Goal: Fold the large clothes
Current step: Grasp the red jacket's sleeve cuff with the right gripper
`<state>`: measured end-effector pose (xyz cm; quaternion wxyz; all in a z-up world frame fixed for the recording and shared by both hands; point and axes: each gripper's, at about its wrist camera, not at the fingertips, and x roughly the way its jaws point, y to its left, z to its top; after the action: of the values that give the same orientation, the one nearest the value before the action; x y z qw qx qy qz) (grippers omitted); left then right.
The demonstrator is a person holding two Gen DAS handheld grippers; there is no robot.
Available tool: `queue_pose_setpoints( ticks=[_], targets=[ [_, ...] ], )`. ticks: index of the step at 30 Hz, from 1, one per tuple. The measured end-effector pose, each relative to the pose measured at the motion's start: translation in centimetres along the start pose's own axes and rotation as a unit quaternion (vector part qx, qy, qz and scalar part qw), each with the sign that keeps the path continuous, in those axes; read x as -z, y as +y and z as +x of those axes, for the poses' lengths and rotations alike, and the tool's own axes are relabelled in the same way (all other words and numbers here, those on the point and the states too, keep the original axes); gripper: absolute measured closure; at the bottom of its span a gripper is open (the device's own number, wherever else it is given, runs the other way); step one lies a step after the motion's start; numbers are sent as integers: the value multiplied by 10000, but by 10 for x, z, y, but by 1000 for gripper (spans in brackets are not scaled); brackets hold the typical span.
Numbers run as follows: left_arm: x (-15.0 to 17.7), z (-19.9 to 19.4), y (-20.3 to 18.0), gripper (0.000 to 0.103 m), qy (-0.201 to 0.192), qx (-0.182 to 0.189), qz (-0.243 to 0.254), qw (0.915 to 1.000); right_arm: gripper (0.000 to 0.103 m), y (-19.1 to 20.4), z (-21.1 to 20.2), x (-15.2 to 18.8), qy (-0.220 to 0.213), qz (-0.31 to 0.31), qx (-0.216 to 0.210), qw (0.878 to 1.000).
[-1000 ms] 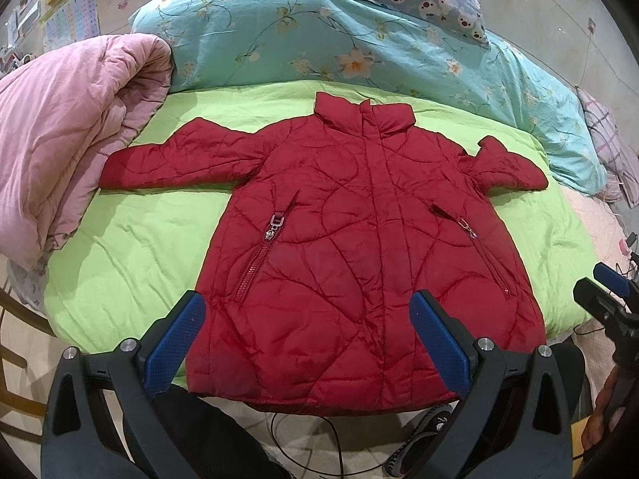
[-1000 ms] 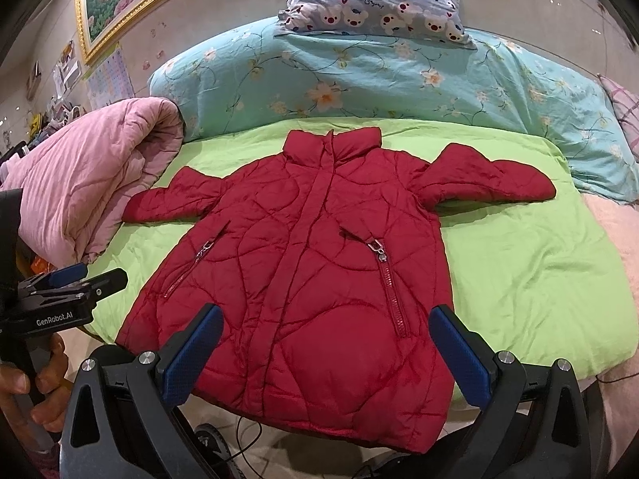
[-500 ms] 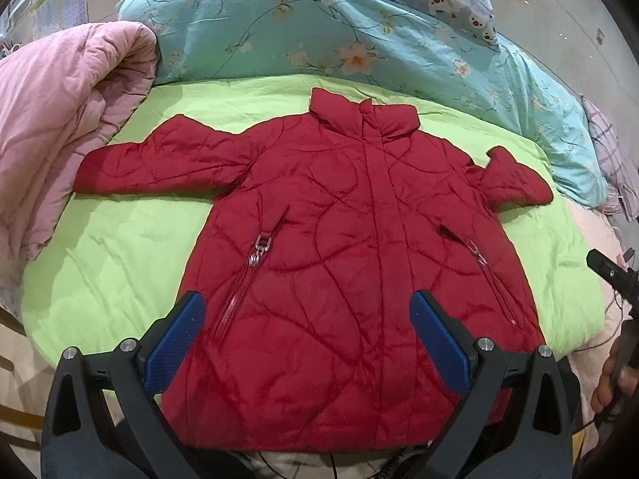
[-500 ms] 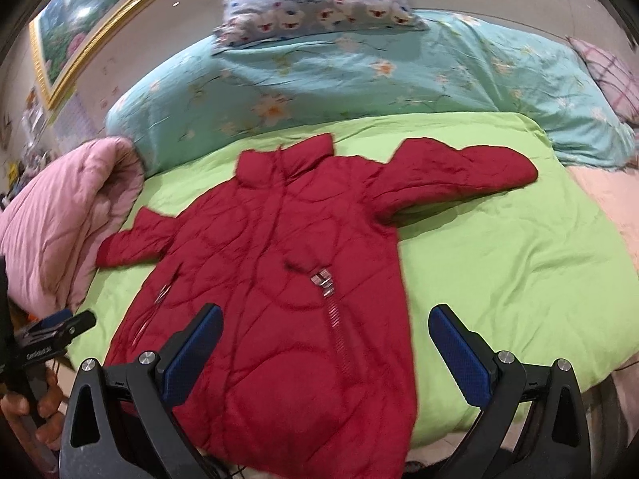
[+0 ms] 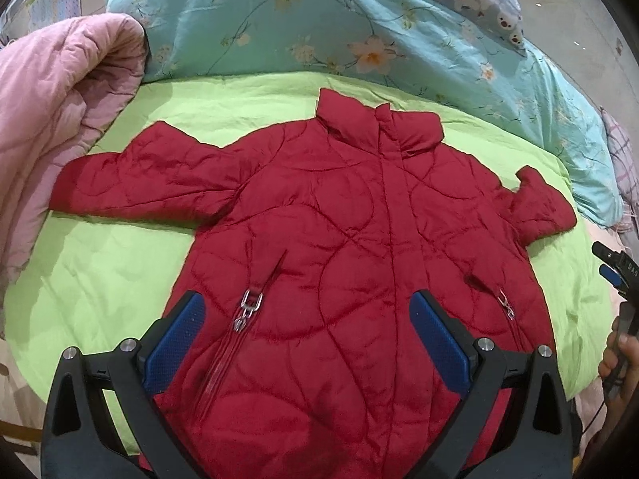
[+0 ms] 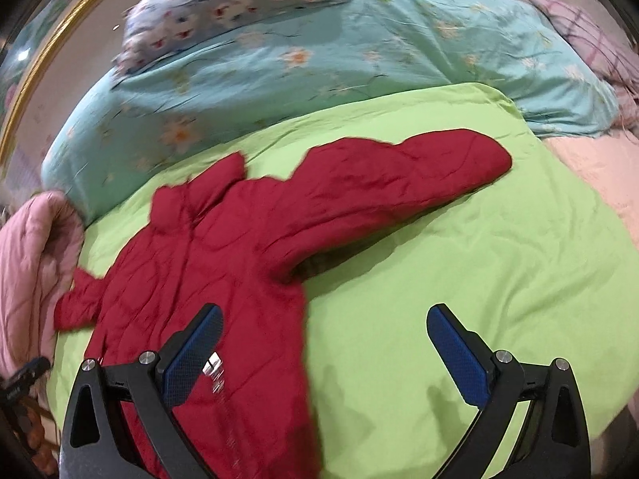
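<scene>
Both claws, left [image 5: 305, 339] and right [image 6: 323, 353], gape wide and empty above the red quilted puffer jacket [image 5: 351, 263]. Recommended: grip each sleeve at the cuff, folding inward across the chest.

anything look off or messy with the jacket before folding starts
Nothing stands out. The red jacket lies flat, front up and closed, on the green sheet, both sleeves spread. Both grippers, left and right, are open and empty.
</scene>
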<state>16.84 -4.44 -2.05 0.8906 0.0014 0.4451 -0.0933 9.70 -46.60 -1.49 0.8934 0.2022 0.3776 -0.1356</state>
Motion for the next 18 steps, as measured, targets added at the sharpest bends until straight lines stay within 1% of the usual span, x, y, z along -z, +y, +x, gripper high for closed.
queue_pose_setpoints(
  ticks=[4, 6, 8, 12, 15, 16, 17, 18],
  targets=[
    [-9, 18, -4, 1, 105, 31, -20, 9999, 3, -31, 28, -20, 32, 278, 152, 9995],
    [-14, 24, -7, 1, 110, 3, 11, 9999, 10, -49, 43, -31, 73, 415, 288, 9987],
    [-17, 31, -9, 1, 116, -14, 18, 9999, 23, -69, 58, -44, 157, 604, 436, 9971],
    [-23, 47, -11, 1, 210, 5, -43, 9998, 26, -107, 76, -66, 100, 1080, 431, 9932],
    [-24, 57, -14, 1, 294, 1, -48, 9996, 31, -130, 89, -80, 46, 1383, 452, 9893],
    [-24, 61, -15, 1, 327, 4, -47, 9995, 33, -139, 95, -85, 54, 1516, 440, 9875],
    [-25, 64, -17, 1, 353, 4, -40, 9994, 38, -148, 101, -90, 54, 1654, 435, 9852],
    [-25, 67, -18, 1, 380, 6, -26, 9993, 39, -156, 108, -95, 51, 1772, 429, 9832]
  ],
)
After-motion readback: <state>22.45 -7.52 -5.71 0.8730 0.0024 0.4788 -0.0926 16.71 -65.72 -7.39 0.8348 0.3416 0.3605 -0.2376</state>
